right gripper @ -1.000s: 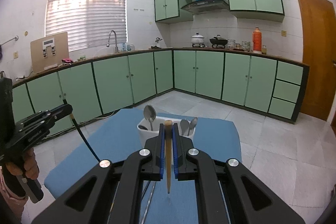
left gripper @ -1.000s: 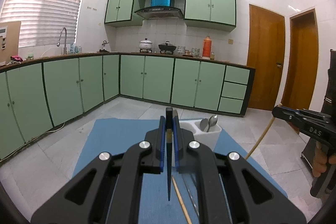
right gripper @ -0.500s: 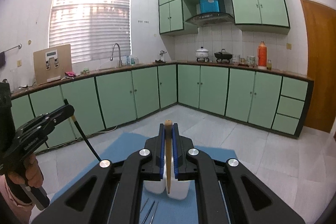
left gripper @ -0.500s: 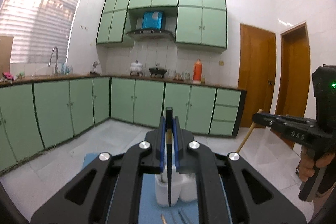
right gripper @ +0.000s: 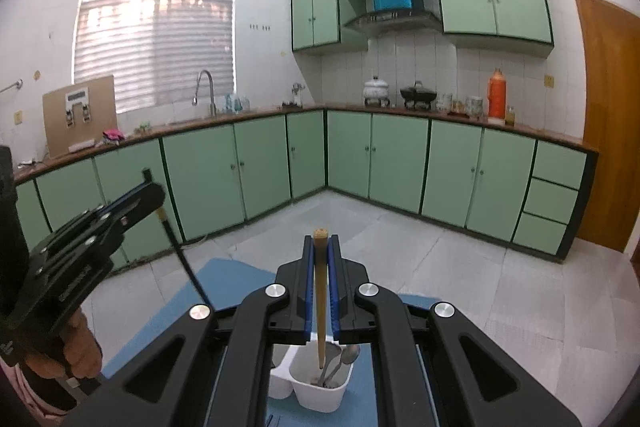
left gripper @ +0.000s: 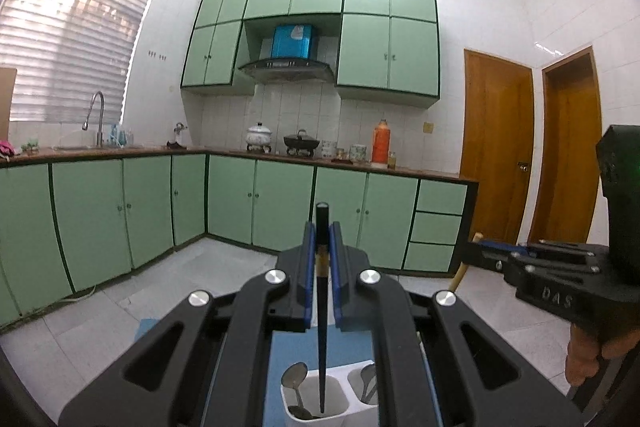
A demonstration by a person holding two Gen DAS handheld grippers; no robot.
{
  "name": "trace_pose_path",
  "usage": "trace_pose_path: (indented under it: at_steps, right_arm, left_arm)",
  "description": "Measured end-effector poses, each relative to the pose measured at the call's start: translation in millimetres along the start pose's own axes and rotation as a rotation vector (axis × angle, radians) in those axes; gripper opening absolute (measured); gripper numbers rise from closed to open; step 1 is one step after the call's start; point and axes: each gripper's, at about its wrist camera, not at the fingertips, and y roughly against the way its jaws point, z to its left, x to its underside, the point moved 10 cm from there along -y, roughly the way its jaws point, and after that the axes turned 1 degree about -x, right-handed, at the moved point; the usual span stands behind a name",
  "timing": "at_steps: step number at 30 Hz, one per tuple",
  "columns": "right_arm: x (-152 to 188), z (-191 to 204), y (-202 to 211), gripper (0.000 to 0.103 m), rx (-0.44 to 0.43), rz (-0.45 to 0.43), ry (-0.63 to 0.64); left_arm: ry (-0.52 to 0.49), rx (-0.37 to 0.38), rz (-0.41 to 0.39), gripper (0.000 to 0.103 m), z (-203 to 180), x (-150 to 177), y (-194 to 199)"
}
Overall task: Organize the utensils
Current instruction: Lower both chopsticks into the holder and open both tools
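Observation:
My left gripper [left gripper: 322, 231] is shut on a black chopstick [left gripper: 322, 327] that points down. Its tip hangs over the left compartment of the white utensil holder [left gripper: 340, 407], beside a spoon [left gripper: 294, 378]. My right gripper [right gripper: 321, 247] is shut on a tan wooden chopstick [right gripper: 320, 307], its tip over the holder's [right gripper: 320, 397] compartment with several spoons [right gripper: 340, 361]. In the right wrist view the left gripper [right gripper: 154, 193] is at the left with the black chopstick [right gripper: 188, 267]. At the right of the left wrist view is the right gripper [left gripper: 474, 255].
The holder stands on a blue mat [right gripper: 168, 311] over a tiled floor. Green base cabinets [left gripper: 260, 211] run along the far walls under a counter with pots and an orange flask [left gripper: 380, 147]. Wooden doors [left gripper: 496, 155] are at the right. A hand [right gripper: 76, 351] holds the left gripper.
Both grippers have risen and moved forward over the holder, each keeping its chopstick. The holder and mat have slid to the bottom of both views, under the chopstick tips.

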Motion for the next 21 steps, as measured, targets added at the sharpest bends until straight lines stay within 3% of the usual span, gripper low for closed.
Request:
trace_pose_path:
  at_steps: [10,21]
  right_arm:
    - [47.8,-11.8,-44.5,0.007,-0.023,0.092,-0.066]
    - [79.4,-29.6,-65.4,0.007,-0.026,0.128,-0.136]
  left_arm:
    - [-0.004,-0.032,0.06,0.006,14.3,41.2,-39.0]
    - [0.006,-0.059,0.202,0.006,38.1,101.8,-68.0]
